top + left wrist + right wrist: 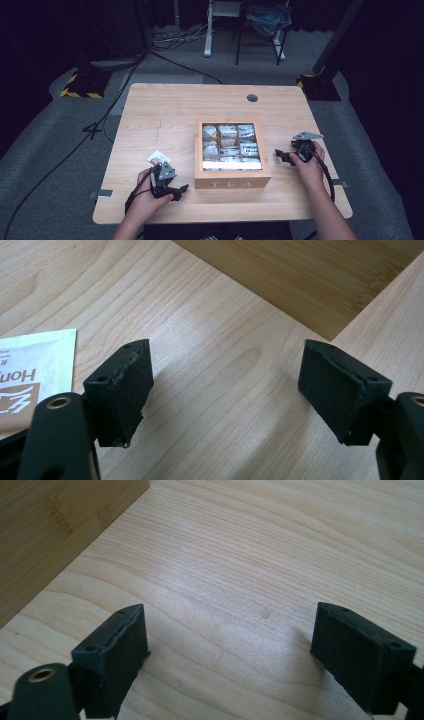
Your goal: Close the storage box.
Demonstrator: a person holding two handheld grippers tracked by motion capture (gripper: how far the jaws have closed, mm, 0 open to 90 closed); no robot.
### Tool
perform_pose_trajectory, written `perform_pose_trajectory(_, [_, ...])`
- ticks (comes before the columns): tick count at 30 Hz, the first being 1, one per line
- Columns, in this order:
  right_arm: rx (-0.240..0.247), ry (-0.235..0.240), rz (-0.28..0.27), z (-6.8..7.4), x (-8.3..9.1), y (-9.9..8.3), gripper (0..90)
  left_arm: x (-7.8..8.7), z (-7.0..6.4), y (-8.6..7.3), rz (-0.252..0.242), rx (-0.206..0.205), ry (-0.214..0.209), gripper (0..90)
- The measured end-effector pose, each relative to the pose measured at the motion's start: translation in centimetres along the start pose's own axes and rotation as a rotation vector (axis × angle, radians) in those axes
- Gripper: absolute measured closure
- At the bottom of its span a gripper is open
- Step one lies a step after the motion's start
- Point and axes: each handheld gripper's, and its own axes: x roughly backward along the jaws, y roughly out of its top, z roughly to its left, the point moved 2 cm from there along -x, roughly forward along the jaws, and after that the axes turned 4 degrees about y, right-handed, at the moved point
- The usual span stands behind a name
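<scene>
The tea box (pixel 232 170) sits on the table (pixel 150 110), a little toward the person's side of its middle, with the word TEA on the front wall that faces the person. Through its top show rows of compartments holding tea bags (pixel 230 145) in pale wrappers.

Nearest the person, the left gripper (pixel 177 191) rests low over the table just beside the box's front left corner, held in the left hand (pixel 145 195). In the left gripper view its jaws stand wide apart with bare wood between them and nothing held; the side of the tea box (pixel 310 275) crosses the top of that view, apart from the jaws. A tea packet (pixel 30 380), white and tan with brown lettering, lies flat on the table just beside the jaw at the left of that view, though whether it touches the jaw cannot be told. In the high view the same packet (pixel 157 158) shows just behind the left gripper, near the box's left wall.

A little farther off, the right gripper (pixel 281 156) is held in the right hand (pixel 310 167) close to the box's right wall, pointing toward it. In the right gripper view its jaws are also spread wide, empty, with only table grain between them, and the box wall (pixel 50 530) fills the upper left corner.

Beyond the box, a round dark hole (pixel 252 98) lies near the table's far edge
</scene>
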Motion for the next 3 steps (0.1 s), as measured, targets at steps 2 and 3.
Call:
perform_pose_trajectory(2, [-0.003, -0.003, -0.001, -0.01, -0.02, 0.0, 13.7, -0.01, -0.01, 0.0, 0.001, -0.003, -0.002, 22.0])
perform_pose_trajectory(3, [-0.006, -0.005, 0.001, -0.02, -0.03, 0.0, 12.7, 0.0, -0.01, 0.0, 0.001, -0.004, -0.002, 21.7])
